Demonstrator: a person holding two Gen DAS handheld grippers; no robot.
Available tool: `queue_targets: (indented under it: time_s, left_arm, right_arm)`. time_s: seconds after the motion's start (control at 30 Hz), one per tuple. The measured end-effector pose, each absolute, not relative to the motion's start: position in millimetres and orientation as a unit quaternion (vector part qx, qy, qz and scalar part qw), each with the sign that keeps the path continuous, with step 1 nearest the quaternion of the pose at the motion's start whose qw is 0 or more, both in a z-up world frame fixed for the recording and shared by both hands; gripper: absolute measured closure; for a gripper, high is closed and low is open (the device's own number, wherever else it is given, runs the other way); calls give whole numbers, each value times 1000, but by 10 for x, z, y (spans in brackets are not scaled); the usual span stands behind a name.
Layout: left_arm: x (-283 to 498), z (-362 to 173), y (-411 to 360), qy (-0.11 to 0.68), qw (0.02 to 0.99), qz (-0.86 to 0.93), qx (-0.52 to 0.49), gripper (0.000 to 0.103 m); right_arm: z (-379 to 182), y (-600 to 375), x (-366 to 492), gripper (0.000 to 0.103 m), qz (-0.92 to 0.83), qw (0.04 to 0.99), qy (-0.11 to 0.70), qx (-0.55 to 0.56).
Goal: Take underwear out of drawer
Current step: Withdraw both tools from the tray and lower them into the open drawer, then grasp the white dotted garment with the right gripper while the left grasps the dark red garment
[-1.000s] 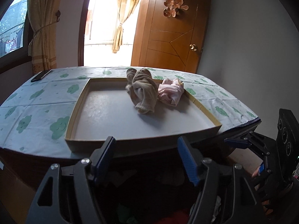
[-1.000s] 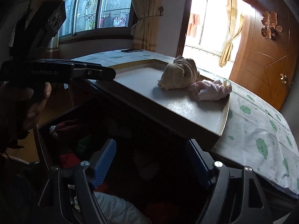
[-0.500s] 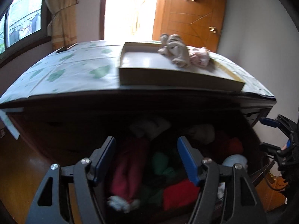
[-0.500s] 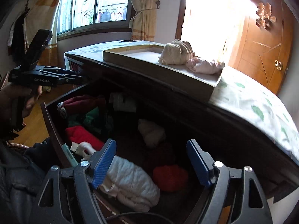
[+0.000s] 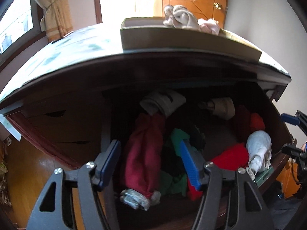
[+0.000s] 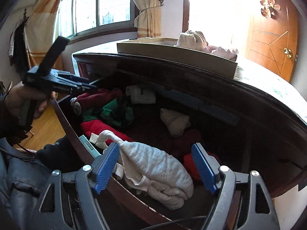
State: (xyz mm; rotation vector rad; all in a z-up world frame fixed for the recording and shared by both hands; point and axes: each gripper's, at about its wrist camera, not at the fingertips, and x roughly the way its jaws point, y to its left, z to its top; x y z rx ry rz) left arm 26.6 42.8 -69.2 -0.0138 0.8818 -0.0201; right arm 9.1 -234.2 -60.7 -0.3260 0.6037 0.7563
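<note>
Underwear fills the open drawer [image 5: 276, 126] in the left wrist view, where the left gripper [image 5: 149, 164] hangs spread above a dark red roll [image 5: 144, 153], with the dresser top's overhanging edge [image 5: 134, 61] close above. From the right wrist, the right gripper [image 6: 157, 166] spreads around a white bundle [image 6: 153, 170] at the drawer's front rim; small lettering on the left tool is probably a brand, unreadable.

Our left gripper [image 5: 149, 163] hangs spread above the open drawer [image 5: 276, 118], dark red garment [image 5: 144, 153] at six o'clock.
</note>
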Motion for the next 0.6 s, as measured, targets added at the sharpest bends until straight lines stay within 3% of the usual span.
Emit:
queue_targets:
  time_s: [0.6]
  left_arm:
    - [674,-965,222,512,855,-13,83,46]
  right_arm:
    - [-774,-2344,31,24,379,866,297,-136]
